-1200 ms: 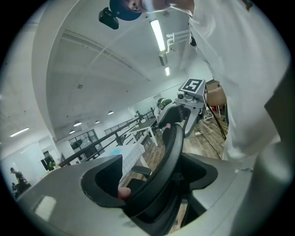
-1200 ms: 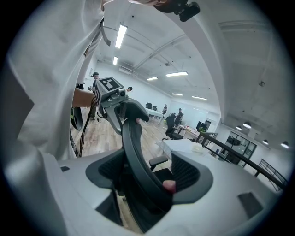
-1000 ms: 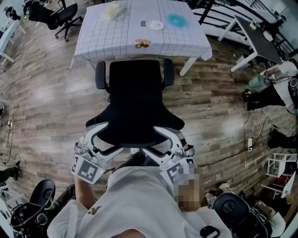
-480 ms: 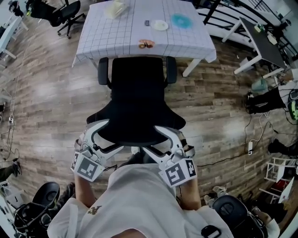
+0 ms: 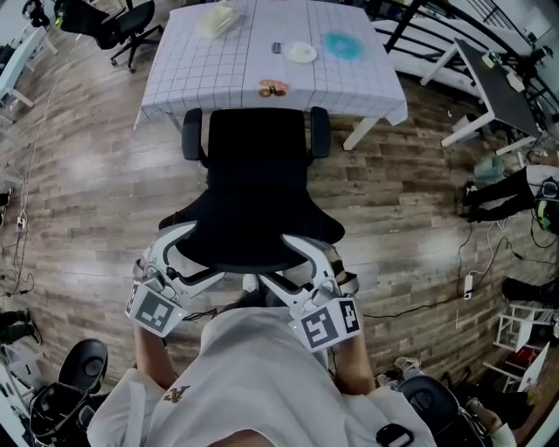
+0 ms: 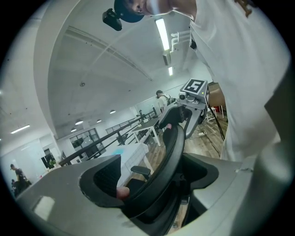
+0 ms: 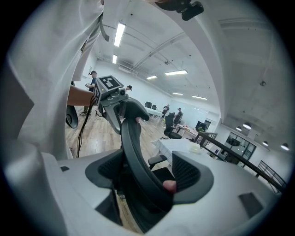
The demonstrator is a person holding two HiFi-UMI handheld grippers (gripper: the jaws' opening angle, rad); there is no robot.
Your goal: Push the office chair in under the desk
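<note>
A black office chair [image 5: 255, 170] faces a desk [image 5: 201, 74] covered with a white gridded cloth; the front of its seat reaches the cloth's hanging edge. Both armrests stand just outside that edge. My left gripper [image 5: 196, 255] is shut on the left side of the backrest's top rim [image 5: 253, 249], and my right gripper [image 5: 293, 262] is shut on the right side. The rim [image 6: 173, 147] runs between the jaws of the left gripper [image 6: 152, 184], pads touching both faces. The right gripper [image 7: 143, 179] clasps the rim [image 7: 131, 147] likewise.
The desk carries a white plate [image 5: 300, 52], a blue disc [image 5: 339, 44], a pale box [image 5: 218, 17] and a small orange item [image 5: 272, 87]. Another black chair [image 5: 122, 22] stands at the far left. Other desks [image 5: 493, 83] and floor cables [image 5: 467, 279] lie to the right.
The chair has rolled a little toward the desk, its seat front now at the cloth's edge. Both grippers moved forward with the backrest, still shut on it.
</note>
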